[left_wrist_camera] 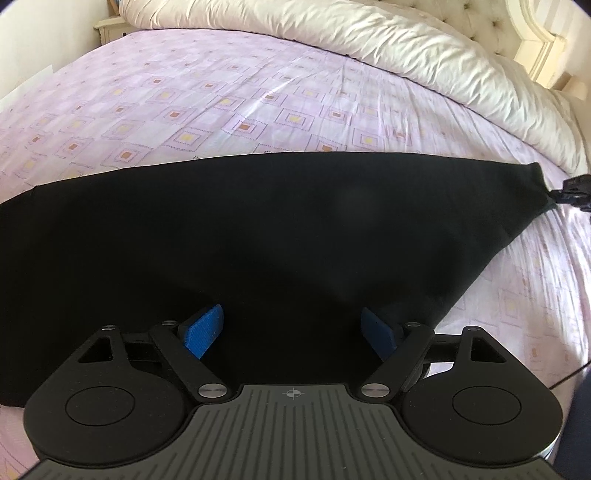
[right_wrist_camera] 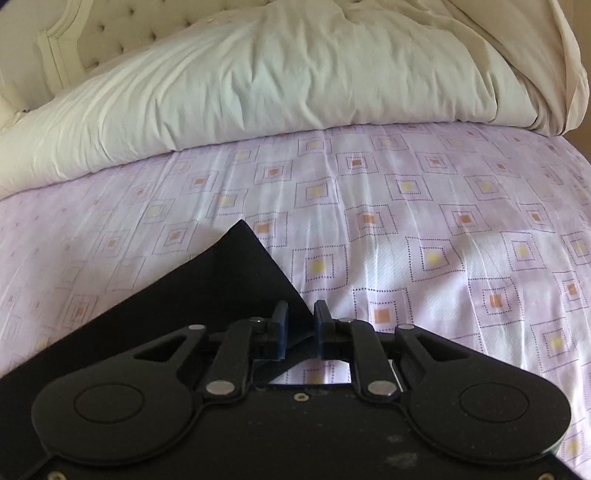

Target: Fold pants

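Observation:
The black pants [left_wrist_camera: 258, 229] lie spread across the lilac patterned bed sheet [left_wrist_camera: 221, 103]. My left gripper [left_wrist_camera: 293, 328] is open, its blue pads [left_wrist_camera: 203, 328] wide apart just above the near edge of the pants. My right gripper [right_wrist_camera: 300, 325] is shut on the pants [right_wrist_camera: 229, 280], pinching a corner edge between its pads. That corner is pulled taut in the left wrist view, where the right gripper [left_wrist_camera: 570, 192] shows at the far right edge.
A bunched cream duvet [left_wrist_camera: 388, 48] lies along the far side of the bed, also in the right wrist view [right_wrist_camera: 258, 92]. A tufted headboard [right_wrist_camera: 92, 33] stands behind it. A small cream nightstand [left_wrist_camera: 107, 26] is at the far left.

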Motion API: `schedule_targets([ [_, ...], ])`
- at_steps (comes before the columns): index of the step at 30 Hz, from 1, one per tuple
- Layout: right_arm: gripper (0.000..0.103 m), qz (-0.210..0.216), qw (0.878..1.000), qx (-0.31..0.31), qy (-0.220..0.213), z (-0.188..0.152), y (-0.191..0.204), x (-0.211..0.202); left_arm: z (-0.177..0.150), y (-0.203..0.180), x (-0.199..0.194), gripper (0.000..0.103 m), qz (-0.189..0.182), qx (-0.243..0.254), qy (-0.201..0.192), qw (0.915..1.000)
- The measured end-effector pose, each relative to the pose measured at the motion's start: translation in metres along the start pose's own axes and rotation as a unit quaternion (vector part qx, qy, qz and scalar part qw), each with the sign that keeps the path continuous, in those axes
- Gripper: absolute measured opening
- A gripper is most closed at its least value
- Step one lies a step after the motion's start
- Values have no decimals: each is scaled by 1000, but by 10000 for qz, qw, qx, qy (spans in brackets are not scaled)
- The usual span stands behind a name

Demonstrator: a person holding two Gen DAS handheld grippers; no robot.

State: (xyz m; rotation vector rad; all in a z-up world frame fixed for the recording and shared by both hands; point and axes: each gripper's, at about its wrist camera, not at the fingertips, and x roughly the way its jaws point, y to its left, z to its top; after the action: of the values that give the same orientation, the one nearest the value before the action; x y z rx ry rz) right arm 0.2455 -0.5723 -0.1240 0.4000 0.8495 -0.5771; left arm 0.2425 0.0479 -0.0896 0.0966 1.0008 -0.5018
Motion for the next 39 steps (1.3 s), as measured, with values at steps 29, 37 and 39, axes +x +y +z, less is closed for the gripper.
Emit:
schedule_targets([
  [29, 42, 1204, 9862, 1015, 506, -83, 80, -122, 4, -27, 9, 84, 783, 99, 142, 9968],
  [37, 47, 1845, 9815, 336, 375, -139, 139, -147, 0, -31, 7, 85, 1070, -179, -16, 9941],
  [39, 47, 1920, 9805, 172, 373, -155, 144, -143, -1, -32, 6, 85, 1102, -153, -37, 9938],
])
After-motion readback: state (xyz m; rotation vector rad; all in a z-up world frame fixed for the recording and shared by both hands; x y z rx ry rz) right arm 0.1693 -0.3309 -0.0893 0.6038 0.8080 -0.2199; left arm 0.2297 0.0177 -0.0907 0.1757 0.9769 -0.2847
